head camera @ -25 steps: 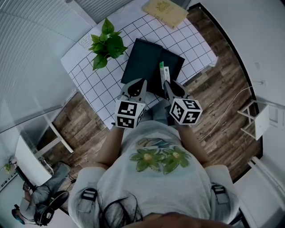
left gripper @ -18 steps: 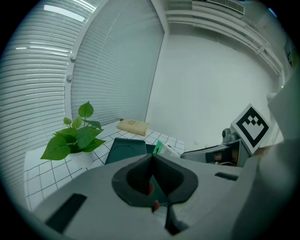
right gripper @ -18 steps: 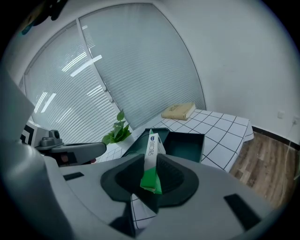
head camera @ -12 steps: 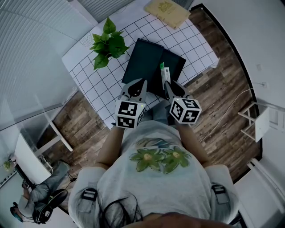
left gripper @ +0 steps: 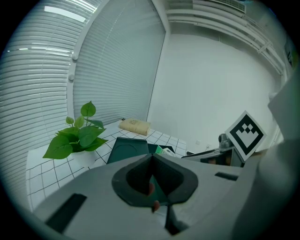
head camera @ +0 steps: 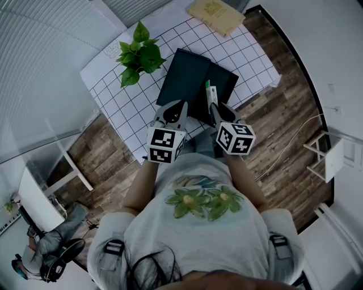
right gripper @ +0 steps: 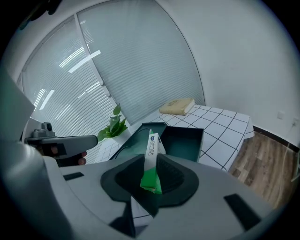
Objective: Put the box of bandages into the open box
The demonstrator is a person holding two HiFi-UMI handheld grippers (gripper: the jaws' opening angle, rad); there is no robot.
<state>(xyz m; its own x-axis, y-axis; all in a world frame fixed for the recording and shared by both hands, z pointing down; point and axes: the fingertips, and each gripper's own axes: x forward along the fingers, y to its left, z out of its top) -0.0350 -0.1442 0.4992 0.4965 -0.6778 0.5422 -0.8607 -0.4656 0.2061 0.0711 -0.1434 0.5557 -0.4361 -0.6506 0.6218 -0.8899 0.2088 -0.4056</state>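
Right gripper (head camera: 214, 109) creeps slightly up and left in head view; its marker cube now touch nearer left gripper (head camera: 179, 107) cube. Box of bandages (head camera: 210, 93) shifts with it, barely. Checked table (head camera: 113, 107), potted plant (head camera: 139, 52), tan book (head camera: 215, 14) and open box (head camera: 193, 79) drift slightly right in frame. Seated person (head camera: 51, 255) at lower left slides a little lower.

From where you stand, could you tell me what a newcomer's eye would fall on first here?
The white-and-green bandage box stands out, clamped upright in the right gripper. Just beyond it the dark green open box lies on the checked tablecloth, with a leafy potted plant to its left.
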